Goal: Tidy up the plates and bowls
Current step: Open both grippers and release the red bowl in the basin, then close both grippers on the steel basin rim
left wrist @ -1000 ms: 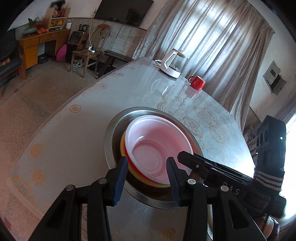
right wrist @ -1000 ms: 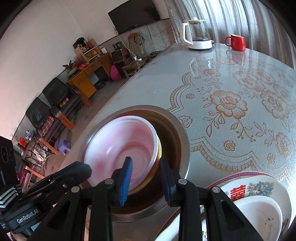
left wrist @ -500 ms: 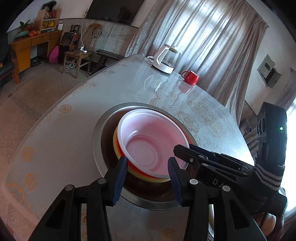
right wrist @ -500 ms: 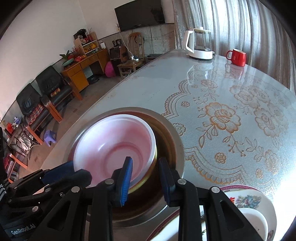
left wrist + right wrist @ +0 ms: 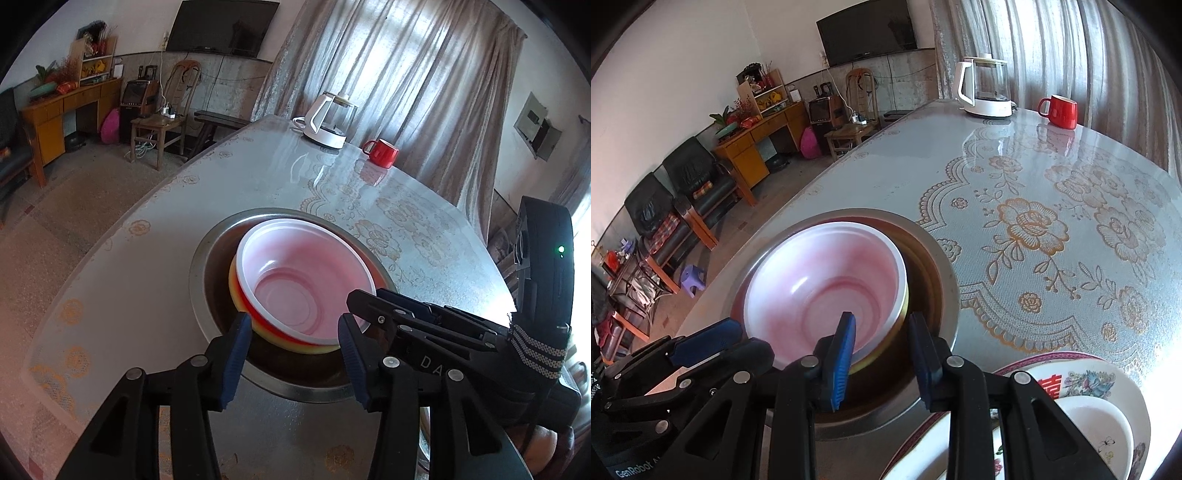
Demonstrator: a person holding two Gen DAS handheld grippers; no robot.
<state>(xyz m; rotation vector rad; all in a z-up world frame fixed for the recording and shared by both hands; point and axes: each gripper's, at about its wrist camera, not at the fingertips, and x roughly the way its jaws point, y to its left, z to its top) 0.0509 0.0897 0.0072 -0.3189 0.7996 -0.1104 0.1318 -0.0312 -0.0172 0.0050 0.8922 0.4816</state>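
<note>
A white bowl [image 5: 295, 280] [image 5: 820, 284] sits nested in a red bowl [image 5: 255, 319] and a yellow bowl [image 5: 236, 291]. The stack leans off-centre inside a steel basin [image 5: 207, 266] [image 5: 934, 266]. My left gripper [image 5: 293, 332] hovers at the stack's near rim. Its jaws are opening, with the rim between them and the pads clear of it. My right gripper [image 5: 882, 332] [image 5: 369, 295] is closed on the stack's right rim, with one finger inside the white bowl and the other outside the yellow one.
A patterned plate [image 5: 1071, 373] holding a small white bowl [image 5: 1089, 424] lies just right of the basin. A white kettle [image 5: 325, 118] and a red mug [image 5: 382, 153] stand at the table's far end. The table edge curves close on the left, with floor and chairs beyond.
My left gripper's jaws have spread wider around the near rim. The right gripper keeps the same width and place, and the bowl stack has not shifted.
</note>
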